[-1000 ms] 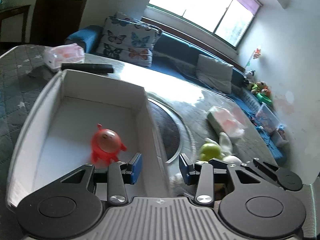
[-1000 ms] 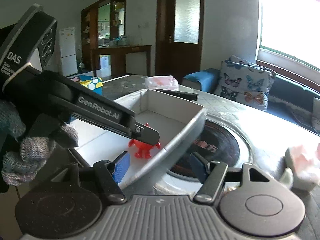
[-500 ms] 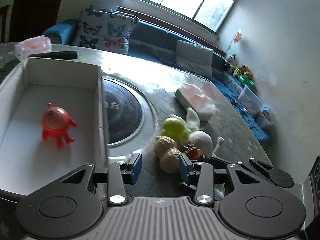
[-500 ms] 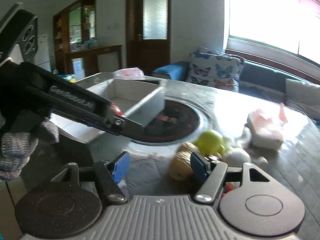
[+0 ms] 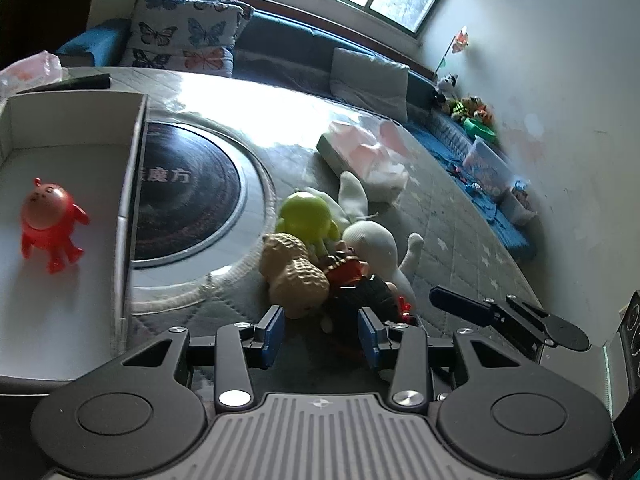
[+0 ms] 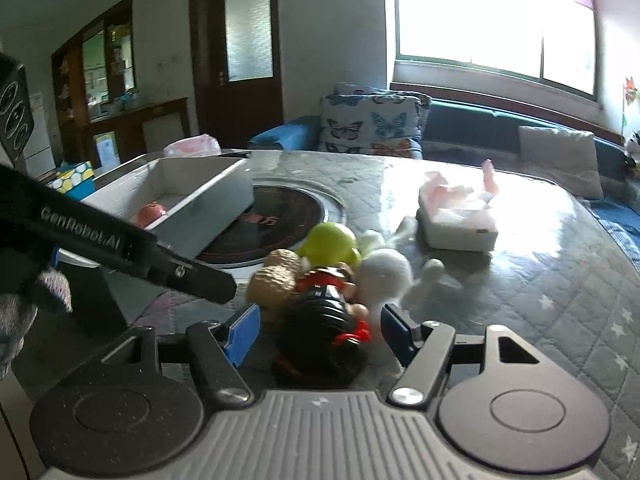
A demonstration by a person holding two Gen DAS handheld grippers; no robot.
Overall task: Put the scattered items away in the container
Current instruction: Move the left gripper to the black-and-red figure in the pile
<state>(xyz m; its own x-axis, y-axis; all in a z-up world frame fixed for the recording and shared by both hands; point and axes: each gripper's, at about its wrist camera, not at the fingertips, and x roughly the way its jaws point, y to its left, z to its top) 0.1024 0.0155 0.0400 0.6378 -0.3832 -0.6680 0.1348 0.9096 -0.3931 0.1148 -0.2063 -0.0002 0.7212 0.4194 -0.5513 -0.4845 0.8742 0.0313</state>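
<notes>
A white box (image 5: pixel 132 184) stands at the left with a red toy figure (image 5: pixel 50 224) inside; it also shows in the right wrist view (image 6: pixel 224 196). A pile of toys lies on the quilted table: a tan plush (image 5: pixel 292 272), a green figure (image 5: pixel 306 220), a white plush rabbit (image 5: pixel 372 240) and a black-haired doll in red (image 5: pixel 360 284). My left gripper (image 5: pixel 322 330) is open, just short of the pile. My right gripper (image 6: pixel 320 334) is open with the doll's black head (image 6: pixel 320 320) between its fingers, apart from both.
A round black hotplate (image 5: pixel 192 196) is set in the table beside the box. A tissue pack (image 5: pixel 360 152) lies beyond the toys. A second pink pack (image 5: pixel 28 70) and a black remote (image 5: pixel 76 82) lie behind the box. A sofa with cushions runs along the far side.
Both grippers have swung right, away from the box, and closed in on the toy pile. Both remain open. The red figure stays in the box.
</notes>
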